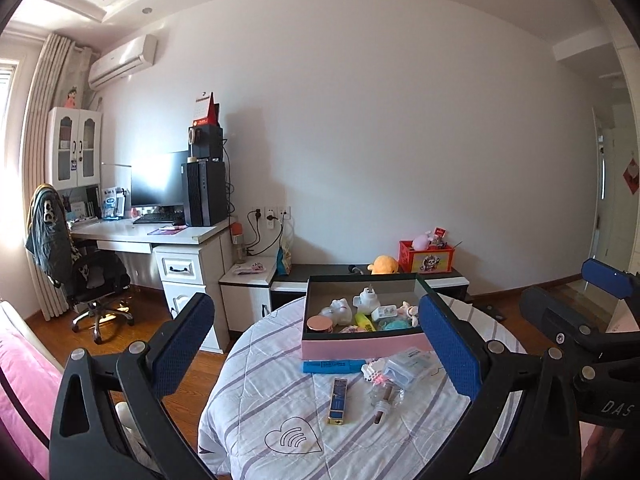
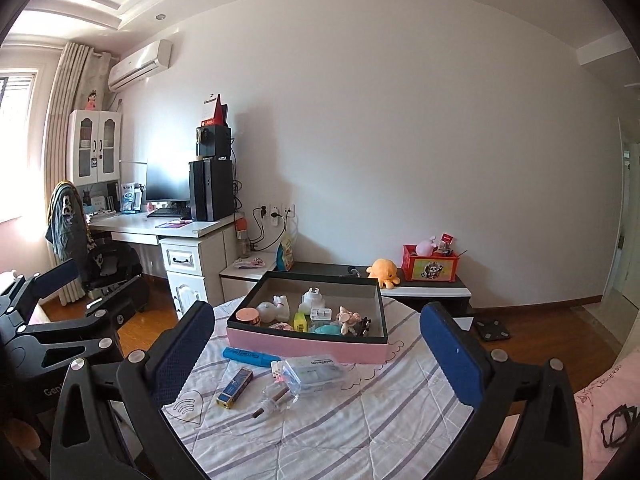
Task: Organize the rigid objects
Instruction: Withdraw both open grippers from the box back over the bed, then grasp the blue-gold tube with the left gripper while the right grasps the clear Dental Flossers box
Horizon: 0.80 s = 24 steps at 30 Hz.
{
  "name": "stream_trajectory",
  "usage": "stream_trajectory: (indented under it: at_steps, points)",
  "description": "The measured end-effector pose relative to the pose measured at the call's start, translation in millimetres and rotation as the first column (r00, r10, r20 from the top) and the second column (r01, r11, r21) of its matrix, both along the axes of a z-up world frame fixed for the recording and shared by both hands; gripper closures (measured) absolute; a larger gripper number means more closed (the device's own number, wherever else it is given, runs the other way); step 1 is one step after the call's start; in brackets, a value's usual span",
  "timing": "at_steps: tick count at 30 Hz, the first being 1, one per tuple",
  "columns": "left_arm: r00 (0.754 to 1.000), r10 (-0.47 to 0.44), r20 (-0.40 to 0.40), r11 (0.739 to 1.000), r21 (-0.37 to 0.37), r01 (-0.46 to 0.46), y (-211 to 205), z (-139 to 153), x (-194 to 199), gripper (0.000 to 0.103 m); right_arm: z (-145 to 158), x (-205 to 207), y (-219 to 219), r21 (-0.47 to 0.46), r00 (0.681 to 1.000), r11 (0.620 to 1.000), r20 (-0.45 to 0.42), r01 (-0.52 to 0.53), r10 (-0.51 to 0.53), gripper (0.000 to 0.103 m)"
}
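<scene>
Both tools, left tool point(image 1: 316, 344) and right tool point(image 2: 318, 350), gape empty above the surface point(image 2: 360, 420); best approach: straddle blue marker point(image 2: 250, 357) squarely, then drop into pink box point(image 2: 308, 346).

Box point(image 2: 308, 346) on table point(image 2: 360, 432), marker point(image 2: 251, 357), case point(image 2: 314, 370) before it

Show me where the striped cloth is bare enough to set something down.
Free: the near striped cloth below the glass bottle, around the heart print. Crowded: the strip before the pink box, and the box's inside.
</scene>
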<state>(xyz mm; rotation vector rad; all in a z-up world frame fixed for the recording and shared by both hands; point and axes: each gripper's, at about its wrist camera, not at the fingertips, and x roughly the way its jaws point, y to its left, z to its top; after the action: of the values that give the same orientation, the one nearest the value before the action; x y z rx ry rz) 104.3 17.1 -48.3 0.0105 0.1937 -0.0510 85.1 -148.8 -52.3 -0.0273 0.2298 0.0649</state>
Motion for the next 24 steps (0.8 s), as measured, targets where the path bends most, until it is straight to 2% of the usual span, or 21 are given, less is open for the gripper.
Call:
stream_trajectory:
  at_steps: [9, 15, 24]
  points:
    - [0.999, 0.013, 0.041, 1.000, -0.002, -0.013, -0.8, 13.7, -21.2, 0.000, 14.0, -27.1, 2.1, 0.000, 0.998, 1.000, 0.066, 0.007, -0.007, 0.000]
    - [0.999, 0.010, 0.040, 1.000, 0.000, -0.010, -2.0, 12.9, -22.5, 0.000, 15.4, -28.8, 2.2, 0.001, 0.998, 1.000, 0.070, 0.010, -0.010, 0.000]
    - [1.000, -0.002, -0.028, 1.000, 0.013, 0.002, -4.5, -6.9, -1.8, 0.000, -0.5, -10.5, -2.0, 0.009, 1.000, 1.000, 0.019, 0.017, -0.017, 0.000]
